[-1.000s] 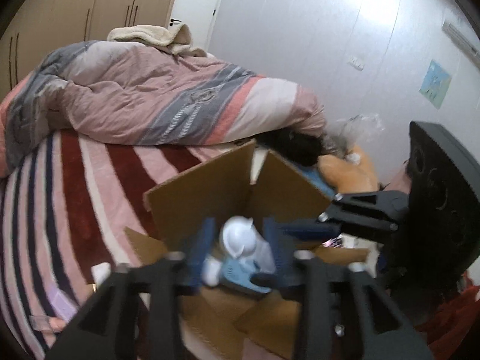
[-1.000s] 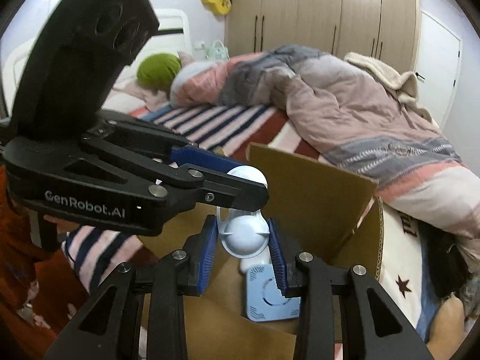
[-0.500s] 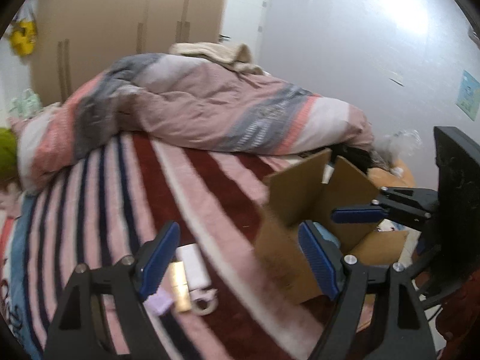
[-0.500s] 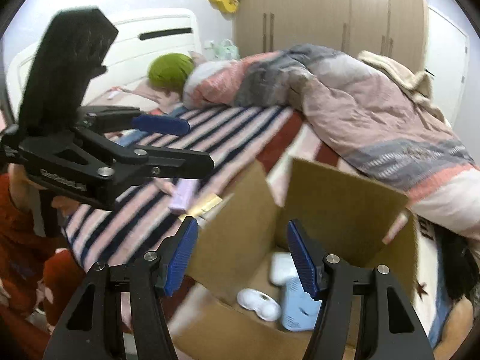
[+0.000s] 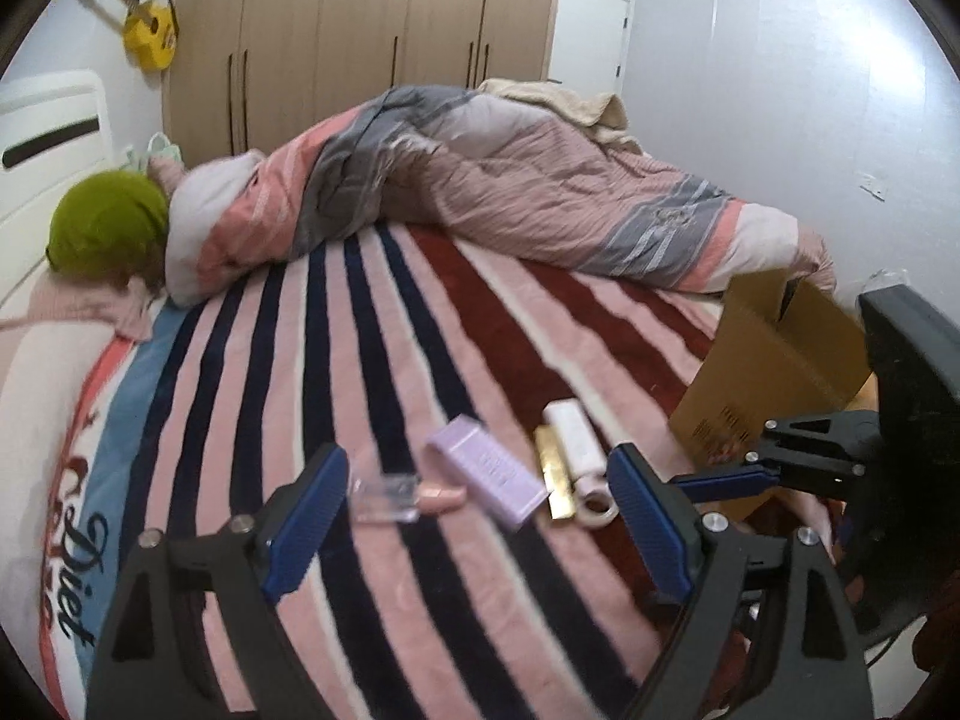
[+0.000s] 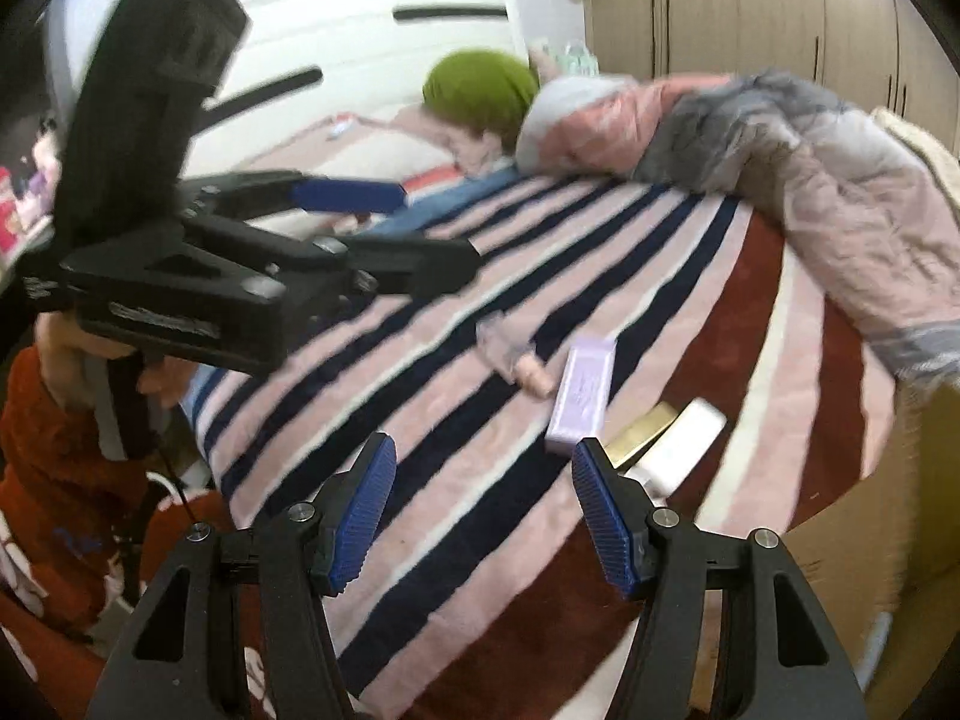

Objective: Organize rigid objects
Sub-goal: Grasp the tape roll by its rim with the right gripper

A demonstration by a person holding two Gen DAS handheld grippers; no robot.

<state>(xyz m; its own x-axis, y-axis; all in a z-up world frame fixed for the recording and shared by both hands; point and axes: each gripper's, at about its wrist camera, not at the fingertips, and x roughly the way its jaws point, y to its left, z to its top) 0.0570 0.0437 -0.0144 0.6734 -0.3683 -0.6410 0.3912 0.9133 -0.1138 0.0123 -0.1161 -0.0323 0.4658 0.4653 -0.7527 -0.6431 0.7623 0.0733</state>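
Note:
Small objects lie on the striped blanket: a lilac box, a gold bar, a white case, a tape ring, a clear plastic case and a small pink item. The cardboard box stands on the bed at the right. My left gripper is open and empty, just short of the objects; it also shows in the right wrist view. My right gripper is open and empty above the blanket.
A crumpled pink and grey duvet lies across the far side of the bed. A green pillow sits by the white headboard. Wardrobes and a yellow ukulele are behind.
Both grippers have let go of the white item into the box, opened, and swung left away from the box toward the small objects on the blanket.

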